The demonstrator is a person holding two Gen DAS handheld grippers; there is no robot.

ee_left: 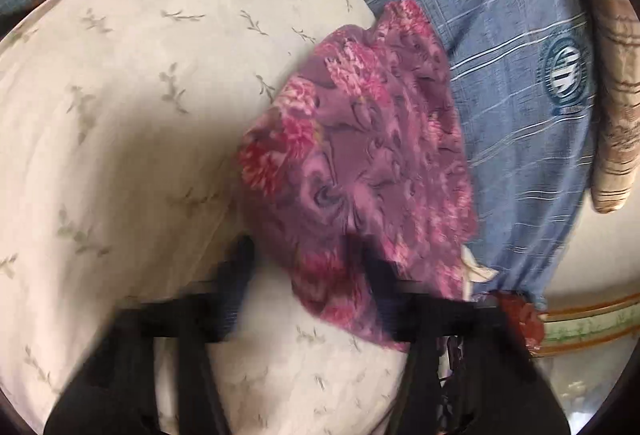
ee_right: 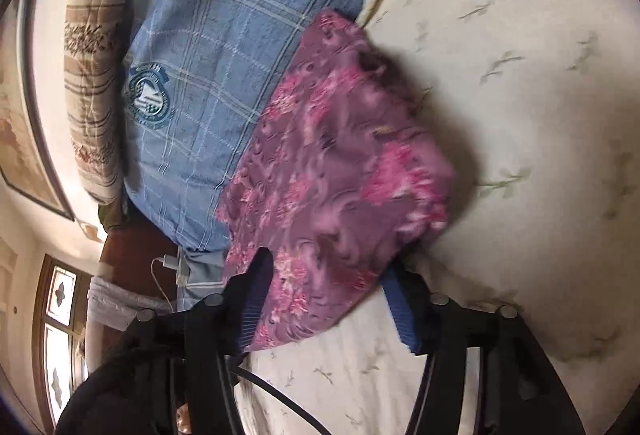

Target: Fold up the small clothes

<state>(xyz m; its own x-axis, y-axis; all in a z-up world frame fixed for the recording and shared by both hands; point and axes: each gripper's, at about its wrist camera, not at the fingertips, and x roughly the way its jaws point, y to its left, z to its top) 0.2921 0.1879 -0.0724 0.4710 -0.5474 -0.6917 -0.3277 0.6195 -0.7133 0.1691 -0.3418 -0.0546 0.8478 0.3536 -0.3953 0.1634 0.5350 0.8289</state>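
A small purple garment with pink flowers [ee_left: 360, 163] lies bunched on a cream bedsheet with a leaf print [ee_left: 120, 115], partly over a blue plaid pillow [ee_left: 500, 95]. My left gripper [ee_left: 308, 263] is open, its fingers spread to either side of the garment's near edge, and the cloth drapes over the right finger. In the right wrist view the same garment [ee_right: 340, 171] lies between the spread fingers of my right gripper [ee_right: 324, 275], which is open. The cloth covers part of its left finger. Both views are blurred.
A brown striped quilt roll [ee_right: 96, 75] lies beyond the blue pillow [ee_right: 224, 75]. A white charger cable [ee_right: 164, 267] hangs by the bed's edge. A window [ee_right: 60, 335] and a framed picture [ee_right: 24, 147] are on the wall.
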